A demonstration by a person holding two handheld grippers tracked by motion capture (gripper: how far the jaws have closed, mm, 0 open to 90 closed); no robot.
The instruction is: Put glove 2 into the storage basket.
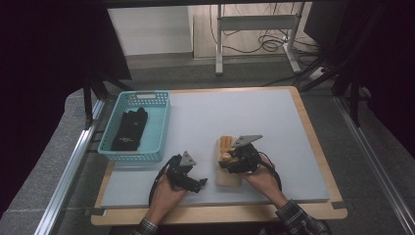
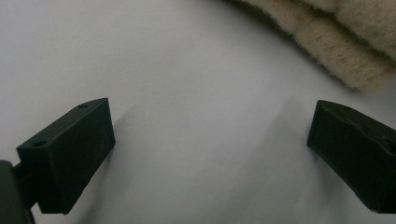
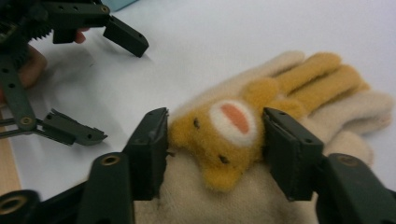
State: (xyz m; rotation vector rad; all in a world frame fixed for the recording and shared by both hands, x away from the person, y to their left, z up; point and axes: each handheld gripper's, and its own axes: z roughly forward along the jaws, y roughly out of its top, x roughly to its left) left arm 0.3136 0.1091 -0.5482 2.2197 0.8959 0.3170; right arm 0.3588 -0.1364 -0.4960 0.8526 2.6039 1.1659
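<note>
The pale grey worktop (image 1: 254, 117) sits on a wooden board, with dark curtains to either side and a metal stand with loose cables on the floor beyond it. At the far left of the worktop I see a turquoise plastic mesh basket (image 1: 161, 122); inside it lies a black fabric glove (image 1: 131, 131), stretched along the basket's length.

Near the front edge, right of centre, lies the cream knitted glove with an orange bear face and orange fingers sewn on its back (image 1: 226, 161), flat on the worktop with its fingertips pointing away from me.

My right gripper (image 3: 215, 147) is down on that glove. Its fingers (image 3: 149, 149) stand apart on either side of the bear face, touching or nearly touching the plush but not squeezing it. My right hand (image 1: 262, 176) holds the gripper from behind, the forearm in a checked sleeve.

My left gripper (image 1: 195, 183) rests low over the bare worktop just left of the cream glove, held in my left hand (image 1: 164, 193). Its fingers (image 2: 70, 154) are spread wide with nothing between them, and the glove's cuff edge shows just beyond them.
</note>
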